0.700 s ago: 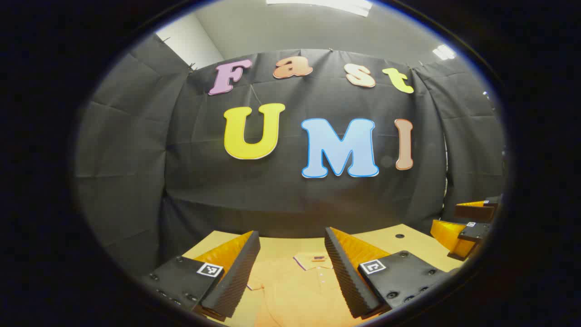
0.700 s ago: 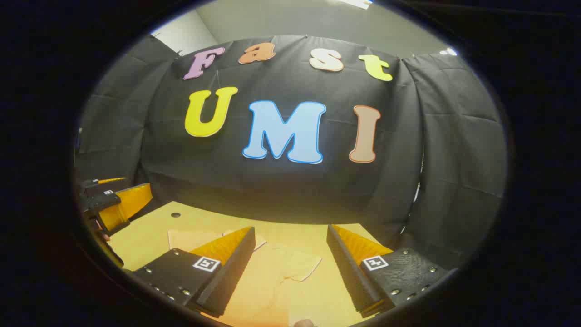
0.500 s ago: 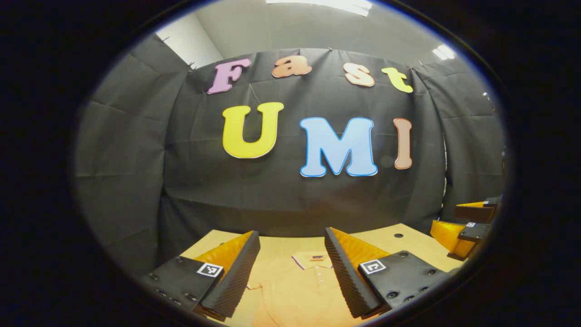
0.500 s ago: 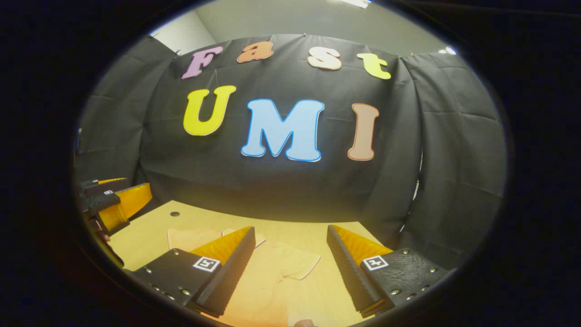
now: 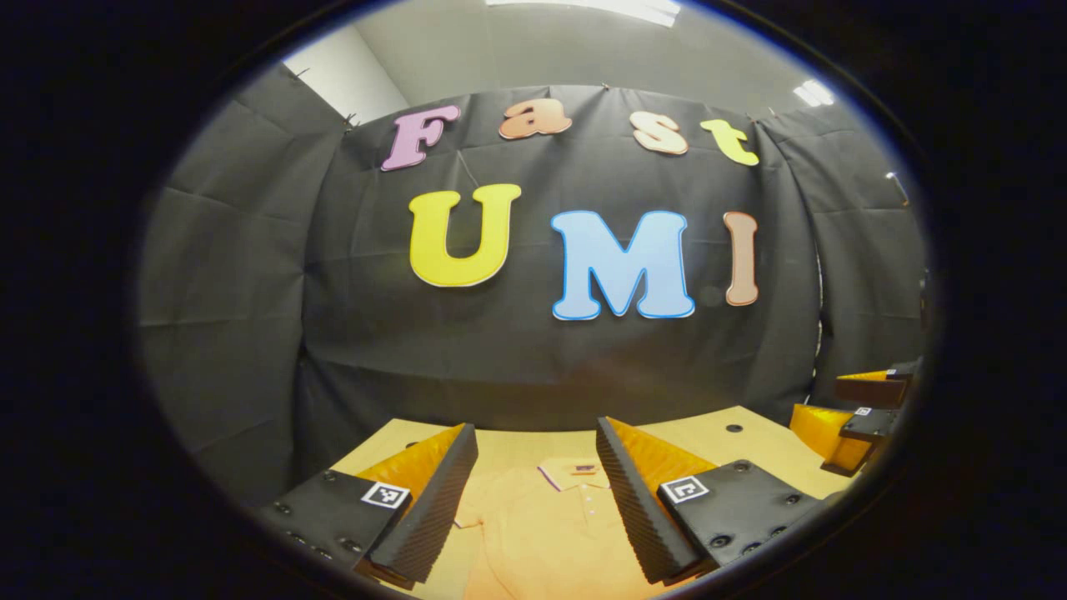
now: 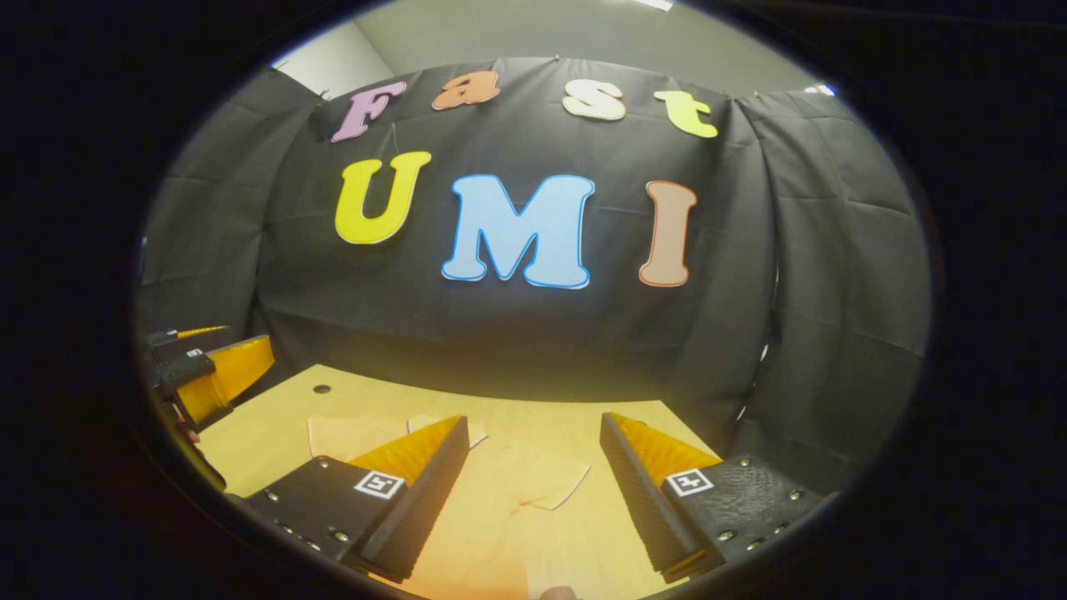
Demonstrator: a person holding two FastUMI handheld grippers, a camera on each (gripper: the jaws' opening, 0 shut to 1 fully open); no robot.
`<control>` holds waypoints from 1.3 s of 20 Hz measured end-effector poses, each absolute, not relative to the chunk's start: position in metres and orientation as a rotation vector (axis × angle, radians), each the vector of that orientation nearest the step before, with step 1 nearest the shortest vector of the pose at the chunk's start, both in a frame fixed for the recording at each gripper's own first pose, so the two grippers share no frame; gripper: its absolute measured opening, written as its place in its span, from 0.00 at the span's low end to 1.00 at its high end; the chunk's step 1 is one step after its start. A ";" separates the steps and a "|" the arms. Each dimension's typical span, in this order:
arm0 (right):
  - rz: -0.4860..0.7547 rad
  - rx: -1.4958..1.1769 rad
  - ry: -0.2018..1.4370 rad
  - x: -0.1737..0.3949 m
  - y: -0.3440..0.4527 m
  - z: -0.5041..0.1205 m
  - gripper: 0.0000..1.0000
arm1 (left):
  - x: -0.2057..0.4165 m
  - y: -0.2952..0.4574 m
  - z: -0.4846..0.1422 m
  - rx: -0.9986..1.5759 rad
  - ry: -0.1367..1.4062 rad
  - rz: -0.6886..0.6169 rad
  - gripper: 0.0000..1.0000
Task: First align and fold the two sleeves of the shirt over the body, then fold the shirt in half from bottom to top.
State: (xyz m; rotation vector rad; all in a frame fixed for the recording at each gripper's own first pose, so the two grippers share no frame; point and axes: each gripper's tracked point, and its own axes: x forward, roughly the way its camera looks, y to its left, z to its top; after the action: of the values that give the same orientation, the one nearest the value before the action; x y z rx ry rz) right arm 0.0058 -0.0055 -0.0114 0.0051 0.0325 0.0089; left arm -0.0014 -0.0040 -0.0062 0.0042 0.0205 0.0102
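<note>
Both tools, left point(image 5: 535, 467) and right point(image 6: 533, 458), spread above the shirt point(image 5: 550, 533) (collar label unreadable).

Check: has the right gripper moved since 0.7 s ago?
Yes, slightly. In the right gripper view the wall has slid up and more table shows, so the right gripper has tipped downward toward the shirt.
</note>
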 end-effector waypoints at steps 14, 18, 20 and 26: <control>-0.021 0.063 0.254 0.091 -0.036 -0.084 0.99 | 0.010 -0.007 -0.016 0.008 0.058 0.032 0.94; -0.039 0.081 0.334 0.129 -0.051 -0.115 0.99 | 0.015 -0.003 -0.020 0.012 0.071 0.055 0.94; -0.054 0.088 0.363 0.147 -0.059 -0.128 0.99 | 0.018 -0.003 -0.026 0.011 0.087 0.062 0.94; -0.069 0.120 0.489 0.198 -0.071 -0.184 0.99 | 0.021 0.002 -0.038 -0.004 0.124 0.099 0.95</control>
State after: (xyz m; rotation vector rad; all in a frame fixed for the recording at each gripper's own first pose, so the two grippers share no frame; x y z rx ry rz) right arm 0.1981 -0.0710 -0.1835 0.1204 0.4888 -0.0690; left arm 0.0215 0.0024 -0.0382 -0.0037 0.1243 0.0992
